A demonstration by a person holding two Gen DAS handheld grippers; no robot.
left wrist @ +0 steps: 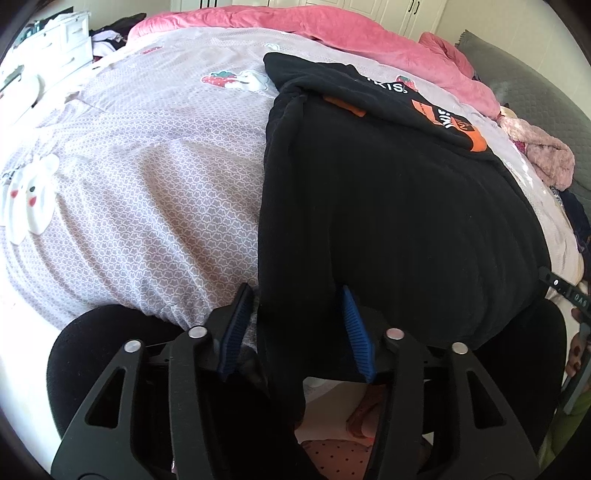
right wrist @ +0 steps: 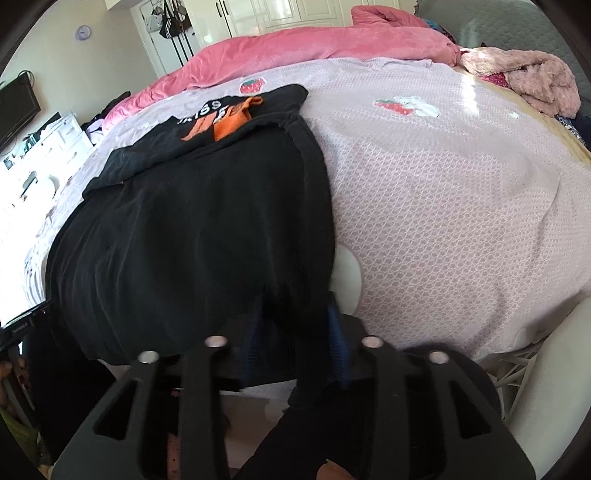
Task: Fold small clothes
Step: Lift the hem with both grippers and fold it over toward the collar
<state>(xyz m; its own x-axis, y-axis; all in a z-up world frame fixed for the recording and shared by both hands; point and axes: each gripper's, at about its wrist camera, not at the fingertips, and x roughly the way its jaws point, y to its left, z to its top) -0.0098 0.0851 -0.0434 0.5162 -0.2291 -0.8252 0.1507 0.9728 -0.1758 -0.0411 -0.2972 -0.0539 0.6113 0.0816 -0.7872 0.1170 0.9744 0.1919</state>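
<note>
Here the left gripper (left wrist: 295, 325) points steeply down at the near edge of a bed, its blue-padded jaws partly apart with the near left corner of a black garment (left wrist: 388, 221) hanging between them; the cloth drapes through the gap, and whether the pads actually press on it cannot be told. The right gripper (right wrist: 295, 332) tilts down in much the same way at the garment's (right wrist: 192, 236) near right corner. Its jaws also stand partly apart with black cloth between them, but the pads sit in deep shadow, so a grip cannot be confirmed there either.

The garment lies flat on a pale lilac bedspread (left wrist: 147, 177) printed with strawberries and white animals, stretching from the near edge toward the middle of the bed. Its far part shows orange patches (right wrist: 229, 122) and white lettering, folded over so the words are only partly readable. A pink quilt (right wrist: 295, 48) is bunched along the far side, and a fluffy pink item (right wrist: 532, 81) sits near a grey headboard (left wrist: 535, 103). White wardrobe doors (right wrist: 280, 14) and a white set of drawers (left wrist: 55, 48) stand beyond.

The floor below the bed edge is mostly hidden by the gripper bodies, and a dark rounded shape (left wrist: 110, 354) under the left gripper is hard to identify.
</note>
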